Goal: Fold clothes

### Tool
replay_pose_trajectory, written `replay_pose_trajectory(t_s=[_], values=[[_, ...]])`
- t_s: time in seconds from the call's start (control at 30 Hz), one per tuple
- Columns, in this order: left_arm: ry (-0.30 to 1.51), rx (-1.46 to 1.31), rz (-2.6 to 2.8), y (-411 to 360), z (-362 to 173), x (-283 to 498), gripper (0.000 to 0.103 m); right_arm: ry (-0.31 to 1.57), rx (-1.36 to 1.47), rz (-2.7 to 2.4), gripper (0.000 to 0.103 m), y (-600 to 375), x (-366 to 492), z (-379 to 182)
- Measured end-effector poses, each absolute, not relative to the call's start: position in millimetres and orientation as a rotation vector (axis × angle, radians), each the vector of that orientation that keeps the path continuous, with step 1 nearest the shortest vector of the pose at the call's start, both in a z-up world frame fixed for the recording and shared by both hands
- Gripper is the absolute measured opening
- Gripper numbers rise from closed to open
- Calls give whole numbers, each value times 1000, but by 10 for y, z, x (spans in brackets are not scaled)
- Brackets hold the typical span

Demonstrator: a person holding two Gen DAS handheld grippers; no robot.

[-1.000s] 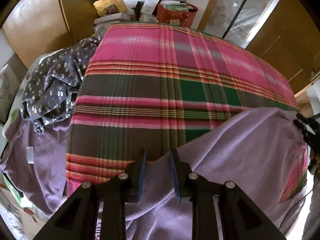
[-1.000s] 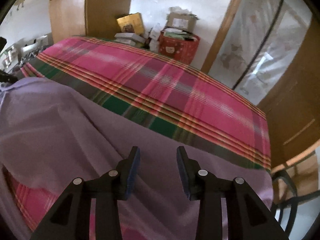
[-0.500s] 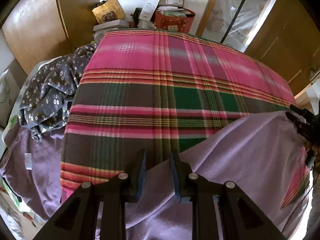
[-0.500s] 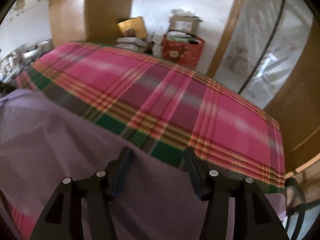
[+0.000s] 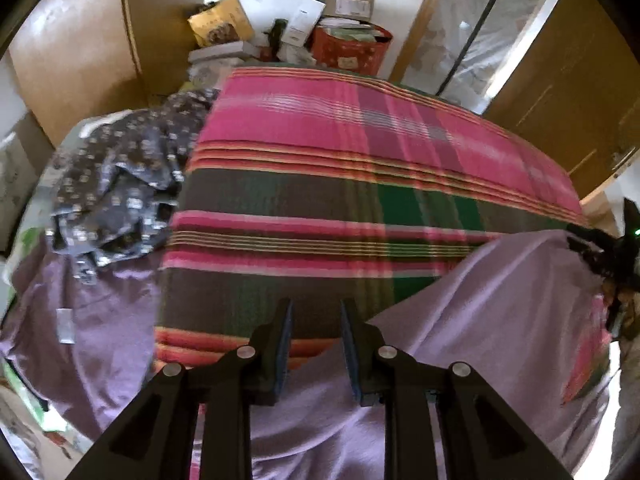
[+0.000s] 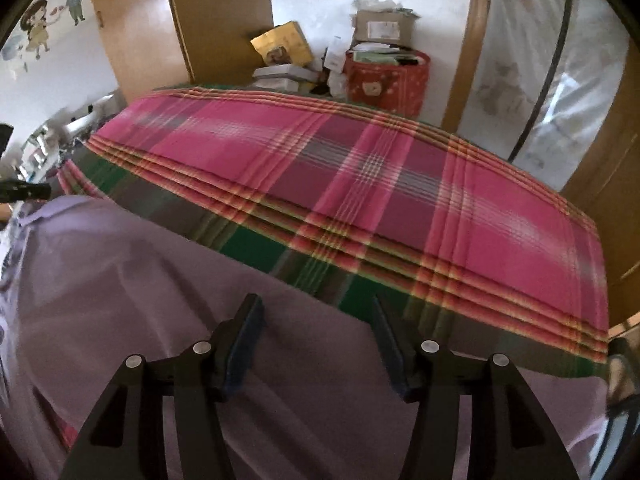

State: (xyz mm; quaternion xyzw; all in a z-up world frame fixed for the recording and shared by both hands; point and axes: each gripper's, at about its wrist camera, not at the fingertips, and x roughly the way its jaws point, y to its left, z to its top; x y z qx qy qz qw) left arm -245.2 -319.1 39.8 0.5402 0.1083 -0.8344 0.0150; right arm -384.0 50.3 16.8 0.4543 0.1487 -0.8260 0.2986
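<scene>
Two hand-held grippers over one bed. One lilac garment lies spread on the plaid cover, beneath both. Left hand-held gripper: jaws narrowly apart, just opening, gripping nothing. Right hand-held gripper: jaws wide, just opened, empty. One grey patterned garment lies crumpled at the bed's left.

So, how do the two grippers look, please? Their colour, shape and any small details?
Both look alike. The left gripper and the right gripper are matte black frames with angular cut-out arms and round silver screws at the joints. Each has two flat fingers lined with dark blue pads. No cables or markings show on them.
</scene>
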Motion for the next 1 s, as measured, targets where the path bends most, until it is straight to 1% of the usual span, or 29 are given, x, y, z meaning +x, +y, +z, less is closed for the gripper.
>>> replay_pose_trajectory(t_s=[0.1, 0.17, 0.27, 0.37, 0.5, 0.57, 0.83, 0.87, 1.0], values=[[300, 1720, -2605, -3198, 411, -2377, 28, 381, 1206, -2176, 59, 533, -3823, 151], [361, 1705, -2620, -3257, 447, -2304, 28, 380, 1211, -2181, 60, 548, -3798, 150], [556, 1651, -2629, -3446, 473, -2163, 28, 401, 1208, -2213, 61, 534, -3735, 164], [675, 1603, -2580, -3628, 462, -1979, 28, 401, 1201, -2262, 61, 547, -3663, 205], [930, 1533, -2535, -3867, 468, -1710, 28, 319, 1179, -2286, 61, 591, -3532, 328], [1023, 1498, -2525, -3937, 495, -1582, 28, 298, 1167, -2294, 61, 593, -3460, 391], [1136, 1491, -2476, -4022, 489, -1324, 28, 326, 1142, -2297, 61, 515, -3178, 529], [1158, 1490, -2477, -4027, 482, -1303, 29, 334, 1140, -2294, 61, 492, -3146, 538], [1191, 1556, -2464, -3980, 378, -1352, 30, 359, 1142, -2293, 61, 397, -3071, 546]])
